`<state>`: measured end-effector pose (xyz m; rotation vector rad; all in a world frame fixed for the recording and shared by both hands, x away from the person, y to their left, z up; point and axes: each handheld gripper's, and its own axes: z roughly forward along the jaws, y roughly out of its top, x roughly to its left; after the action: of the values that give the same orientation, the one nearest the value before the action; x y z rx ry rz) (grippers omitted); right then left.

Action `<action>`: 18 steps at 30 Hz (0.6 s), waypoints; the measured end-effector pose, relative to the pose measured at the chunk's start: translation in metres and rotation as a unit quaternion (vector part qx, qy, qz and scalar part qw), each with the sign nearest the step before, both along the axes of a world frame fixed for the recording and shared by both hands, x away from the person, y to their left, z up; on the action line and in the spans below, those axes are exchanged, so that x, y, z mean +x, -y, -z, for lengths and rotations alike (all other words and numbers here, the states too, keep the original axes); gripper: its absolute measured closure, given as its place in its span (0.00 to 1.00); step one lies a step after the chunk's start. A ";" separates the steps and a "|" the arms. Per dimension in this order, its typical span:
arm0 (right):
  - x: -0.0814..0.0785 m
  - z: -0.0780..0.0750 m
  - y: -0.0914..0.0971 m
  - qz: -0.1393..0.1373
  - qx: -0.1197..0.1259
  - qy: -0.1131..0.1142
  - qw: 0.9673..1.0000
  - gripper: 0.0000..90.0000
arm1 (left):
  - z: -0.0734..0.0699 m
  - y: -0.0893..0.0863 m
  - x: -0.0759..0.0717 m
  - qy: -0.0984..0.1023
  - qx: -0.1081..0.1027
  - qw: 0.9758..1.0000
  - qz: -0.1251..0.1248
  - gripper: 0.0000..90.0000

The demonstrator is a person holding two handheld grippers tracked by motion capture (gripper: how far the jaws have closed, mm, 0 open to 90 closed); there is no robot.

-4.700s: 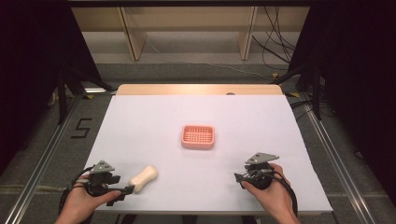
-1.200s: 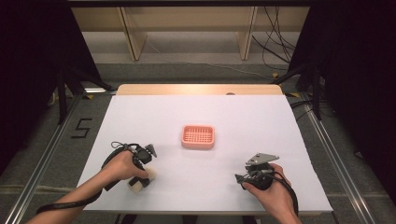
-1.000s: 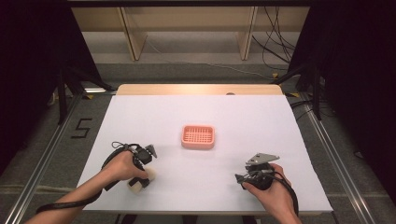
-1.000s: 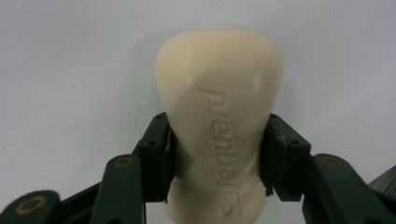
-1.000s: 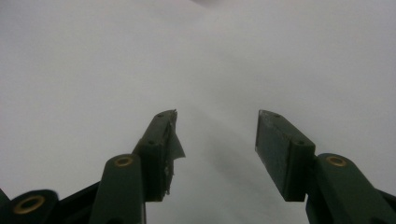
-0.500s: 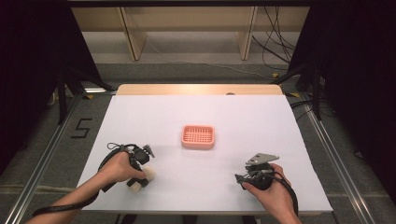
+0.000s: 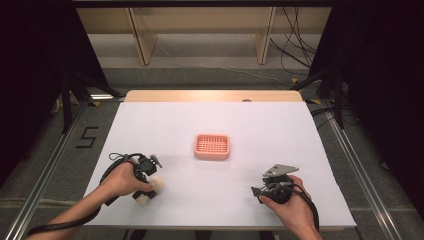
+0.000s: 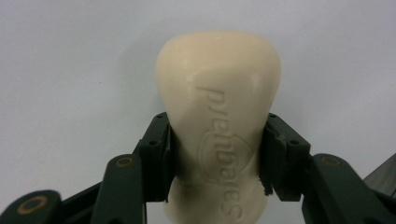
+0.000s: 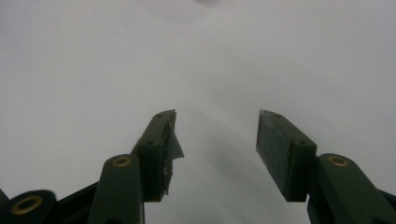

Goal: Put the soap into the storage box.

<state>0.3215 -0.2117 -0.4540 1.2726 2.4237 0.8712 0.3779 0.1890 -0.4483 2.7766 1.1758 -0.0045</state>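
Cream soap bar (image 8: 219, 121), embossed lettering, lies at near left of white table (image 7: 280, 135), clamped at its waist between both jaws of left gripper (image 8: 215, 158). Pink ridged soap dish (image 7: 212, 146) sits mid-table, well apart from the bar. Right gripper (image 9: 215, 135) at near right, jaws spread, nothing between them.
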 end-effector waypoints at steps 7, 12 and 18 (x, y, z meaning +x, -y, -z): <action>0.001 0.001 0.001 -0.005 0.000 0.012 1.000 0.53 | -0.009 -0.001 0.003 0.019 0.005 1.000 0.016 0.55; 0.002 0.001 0.001 -0.006 0.000 0.014 1.000 0.53 | -0.009 -0.001 0.004 0.024 0.005 1.000 0.015 0.55; 0.000 -0.001 0.001 0.001 0.000 0.004 1.000 0.53 | -0.012 0.002 0.004 0.029 0.004 1.000 0.012 0.55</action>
<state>0.3219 -0.2128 -0.4534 1.2695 2.4157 0.8747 0.3818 0.1872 -0.4363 2.7785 1.1305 0.0768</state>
